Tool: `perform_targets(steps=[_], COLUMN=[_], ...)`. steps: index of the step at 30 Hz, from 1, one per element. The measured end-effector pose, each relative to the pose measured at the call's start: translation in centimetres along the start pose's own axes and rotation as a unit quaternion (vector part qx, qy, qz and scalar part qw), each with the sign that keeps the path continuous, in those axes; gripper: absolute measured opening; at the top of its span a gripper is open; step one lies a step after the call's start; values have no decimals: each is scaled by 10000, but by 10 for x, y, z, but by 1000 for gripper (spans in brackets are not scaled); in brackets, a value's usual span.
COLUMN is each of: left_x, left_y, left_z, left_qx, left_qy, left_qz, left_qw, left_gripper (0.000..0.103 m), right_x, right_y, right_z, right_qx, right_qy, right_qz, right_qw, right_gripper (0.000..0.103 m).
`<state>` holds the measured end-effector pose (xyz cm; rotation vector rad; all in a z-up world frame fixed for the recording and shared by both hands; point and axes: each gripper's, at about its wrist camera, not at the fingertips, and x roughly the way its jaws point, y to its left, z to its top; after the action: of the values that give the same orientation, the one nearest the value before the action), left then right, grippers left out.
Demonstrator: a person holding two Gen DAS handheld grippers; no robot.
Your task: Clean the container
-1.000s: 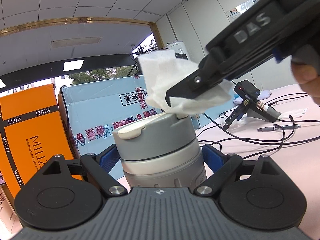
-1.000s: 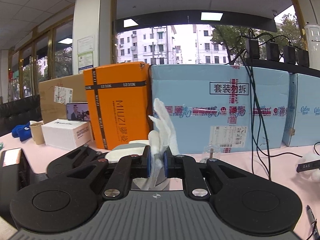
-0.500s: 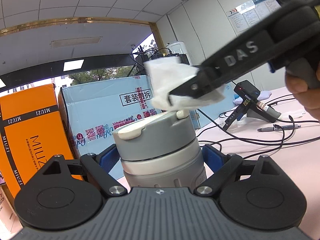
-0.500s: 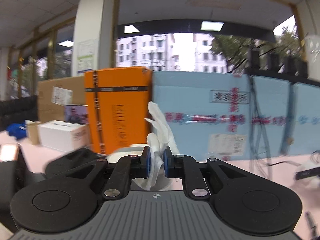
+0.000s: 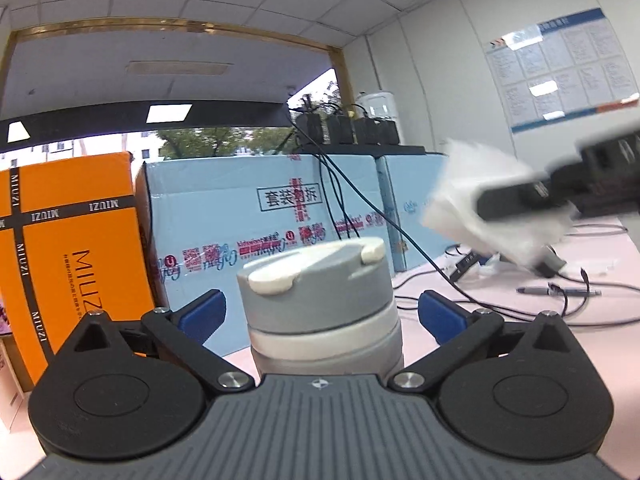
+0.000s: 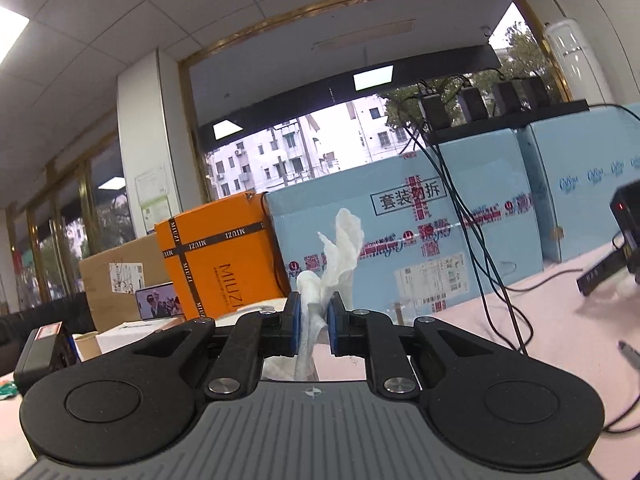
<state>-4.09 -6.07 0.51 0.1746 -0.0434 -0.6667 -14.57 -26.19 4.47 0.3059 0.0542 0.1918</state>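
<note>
A grey container (image 5: 320, 304) with a grey lid and cream tabs stands upright between the blue pads of my left gripper (image 5: 320, 312), which looks shut on its body. My right gripper (image 6: 314, 322) is shut on a white tissue (image 6: 336, 256) that sticks up between its pads. In the left wrist view the right gripper (image 5: 516, 200) and the tissue (image 5: 480, 196) are blurred, up and to the right of the container, apart from the lid.
An orange MIUZI box (image 5: 68, 240) and light blue cartons (image 5: 256, 216) stand behind on the pink table (image 5: 560, 344). Black cables (image 5: 480, 304), a pen (image 5: 560, 291) and a black device (image 6: 624, 248) lie to the right. A paper cup (image 6: 86, 344) stands at the left.
My right gripper has lifted the tissue off the container's lid and swung it away to the right. The left gripper has tilted a little, still around the container.
</note>
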Motion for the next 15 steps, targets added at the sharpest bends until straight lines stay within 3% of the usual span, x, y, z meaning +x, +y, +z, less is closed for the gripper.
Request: perform_targets(steps=[6, 11, 15], left_x=[4, 12, 20], left_y=[-10, -28, -43], left_z=[11, 11, 11], left_qx=[-522, -704, -311], left_qy=[26, 65, 50], left_qz=[472, 1423, 1756], left_qw=[9975, 9873, 9840], left_gripper=[103, 103, 103], right_x=[-11, -2, 4], right_y=[-22, -32, -34], right_z=[-19, -36, -46], right_qx=[626, 998, 1183], right_qy=[214, 487, 630], right_qz=[83, 52, 47], right_qw=[9978, 9938, 9910], right_gripper=[13, 13, 13])
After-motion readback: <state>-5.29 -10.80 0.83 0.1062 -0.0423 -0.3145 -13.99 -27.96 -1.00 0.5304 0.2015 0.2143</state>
